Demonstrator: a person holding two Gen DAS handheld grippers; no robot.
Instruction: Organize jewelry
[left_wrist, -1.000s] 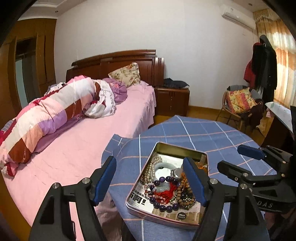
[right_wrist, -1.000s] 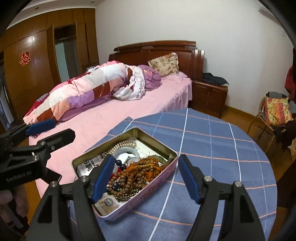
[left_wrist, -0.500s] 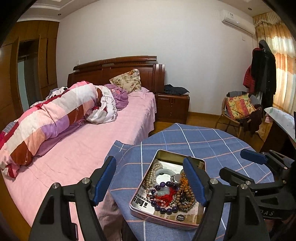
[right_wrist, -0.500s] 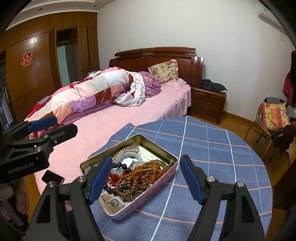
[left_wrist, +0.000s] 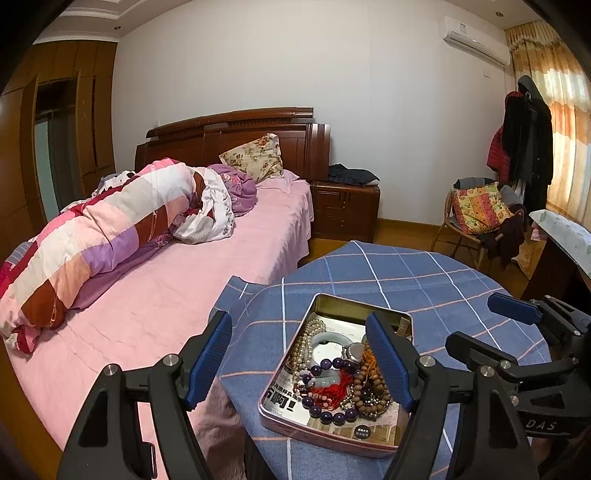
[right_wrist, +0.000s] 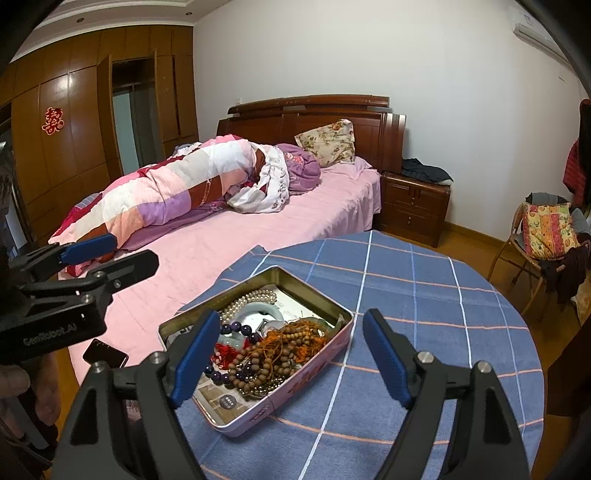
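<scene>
An open metal tin sits on the round table near its edge. It holds a tangle of jewelry: a white pearl strand, a pale jade bangle, dark purple beads, red cord and brown wooden beads. My left gripper is open and empty, above and short of the tin. My right gripper is open and empty, above the tin's near side. Each gripper shows in the other's view.
The table wears a blue checked cloth. A bed with a pink sheet and rolled quilt stands close on the left. A nightstand and a chair with a cushion stand further back.
Both grippers have pulled back and up from the tin, which now looks smaller and lower in both views. Both stay open and empty.
</scene>
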